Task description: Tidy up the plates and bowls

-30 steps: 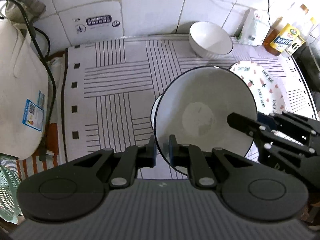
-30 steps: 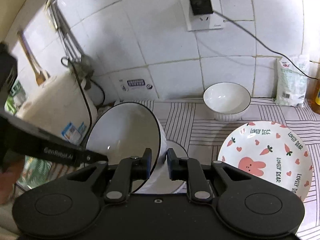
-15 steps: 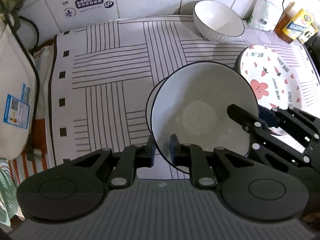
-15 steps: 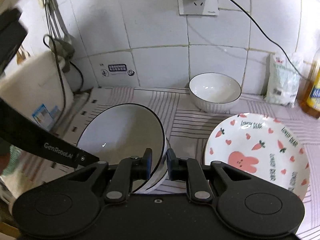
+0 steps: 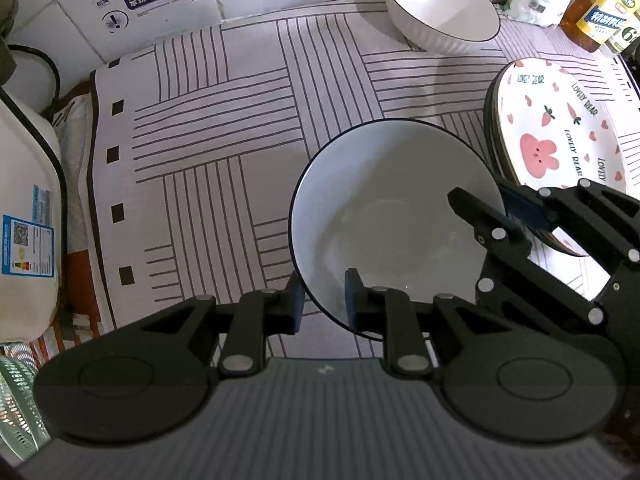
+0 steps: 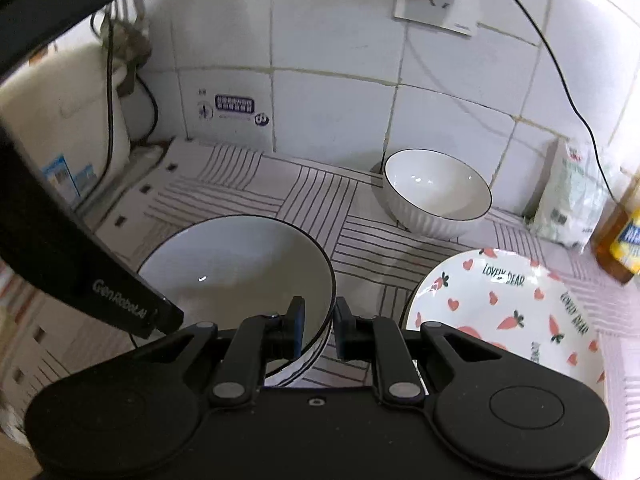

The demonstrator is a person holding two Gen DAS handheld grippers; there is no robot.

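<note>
A white bowl with a dark rim [image 5: 384,216] [image 6: 240,264] lies nested in a second like bowl whose rim shows under it [image 6: 308,360] on the striped mat. My left gripper [image 5: 322,300] straddles its near rim, jaws a little apart. My right gripper [image 6: 319,326] straddles its right rim, also slightly apart; it shows in the left wrist view [image 5: 492,216]. A ribbed white bowl [image 5: 440,8] [image 6: 436,192] stands at the back. A rabbit-and-carrot plate [image 5: 560,128] [image 6: 504,304] lies to the right.
A striped mat [image 5: 224,128] covers the counter. A white appliance [image 5: 24,200] with a cord stands at the left. A bag [image 6: 572,196] and bottles [image 5: 600,16] stand at the back right by the tiled wall.
The bowl was held tilted up by both grippers and has come down level into the other bowl. Both grippers' jaws have loosened on its rim.
</note>
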